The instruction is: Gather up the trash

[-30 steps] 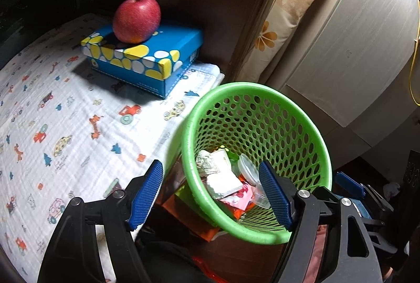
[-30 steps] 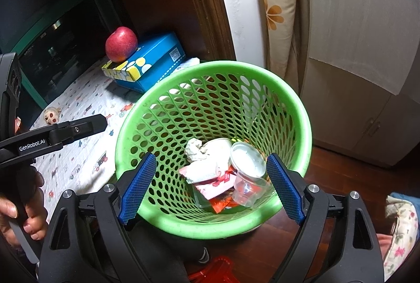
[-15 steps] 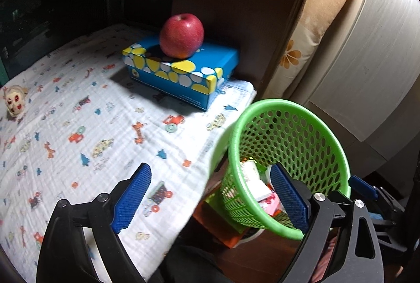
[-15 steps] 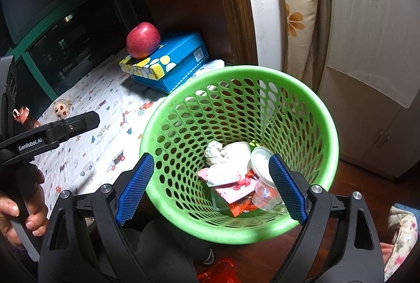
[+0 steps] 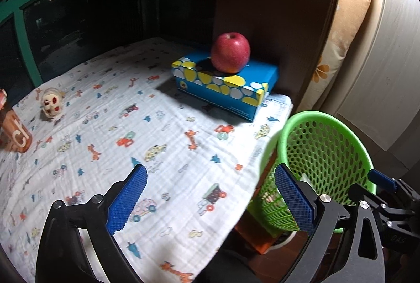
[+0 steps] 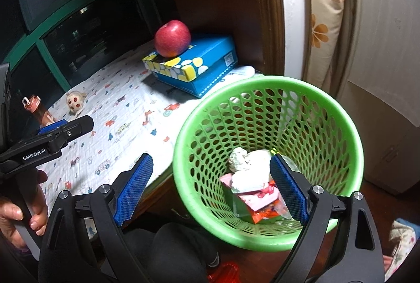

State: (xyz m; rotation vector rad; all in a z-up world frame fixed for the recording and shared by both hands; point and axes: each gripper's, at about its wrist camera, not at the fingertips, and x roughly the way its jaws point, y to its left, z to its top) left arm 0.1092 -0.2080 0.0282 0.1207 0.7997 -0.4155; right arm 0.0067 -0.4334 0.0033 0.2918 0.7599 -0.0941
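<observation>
The left tongs (image 5: 210, 201) hang over a worktop covered by a white cloth printed with small cars and animals (image 5: 110, 131); their blue pads are spreading apart, with nothing between them. The right tongs (image 6: 211, 188) are parted wide and empty, the right pad over the mouth of a round green perforated plastic basket (image 6: 267, 85), the left pad over the cloth edge. The basket stands just beside the worktop's corner and holds the trash: crumpled white paper wads (image 6: 246, 167) lying on red and pink wrappers (image 6: 262, 201), all at the bottom. At the far side of the cloth a red apple (image 5: 230, 52) sits on top of a blue tissue box with yellow and white spots (image 5: 223, 89), close to a dark wooden panel. Well apart, near the left edge, lie a small pale doll head (image 5: 52, 102) and a brown bottle (image 5: 13, 131). A person's hand (image 6: 18, 207) grips the left tool's handle.
</observation>
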